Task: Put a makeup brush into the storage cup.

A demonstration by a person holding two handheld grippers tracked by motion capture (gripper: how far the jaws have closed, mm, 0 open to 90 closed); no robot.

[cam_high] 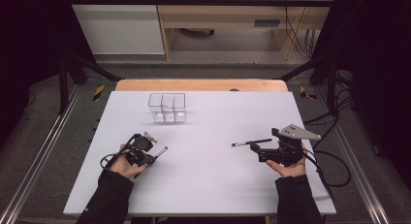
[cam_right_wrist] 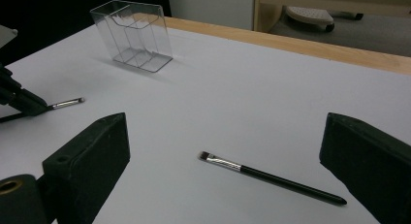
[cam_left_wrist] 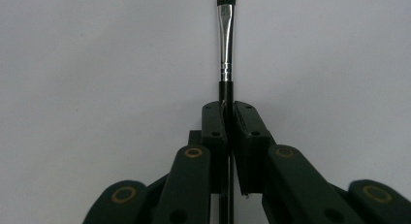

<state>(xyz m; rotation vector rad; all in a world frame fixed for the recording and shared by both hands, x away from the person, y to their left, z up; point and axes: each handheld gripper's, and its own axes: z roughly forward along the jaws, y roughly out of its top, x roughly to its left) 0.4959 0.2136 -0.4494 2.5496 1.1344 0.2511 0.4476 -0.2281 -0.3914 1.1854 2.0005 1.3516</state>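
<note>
We find the left gripper fingers pinching one brush by its handle; the right gripper fingers spread around another brush lying on the counter. We advise lifting level toward the organizer at twelve o'clock.

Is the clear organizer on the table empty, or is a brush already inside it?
Empty. The clear organizer stands upright and its see-through compartments hold nothing in the right gripper view.

Clear plastic organiser, matt white table
</note>
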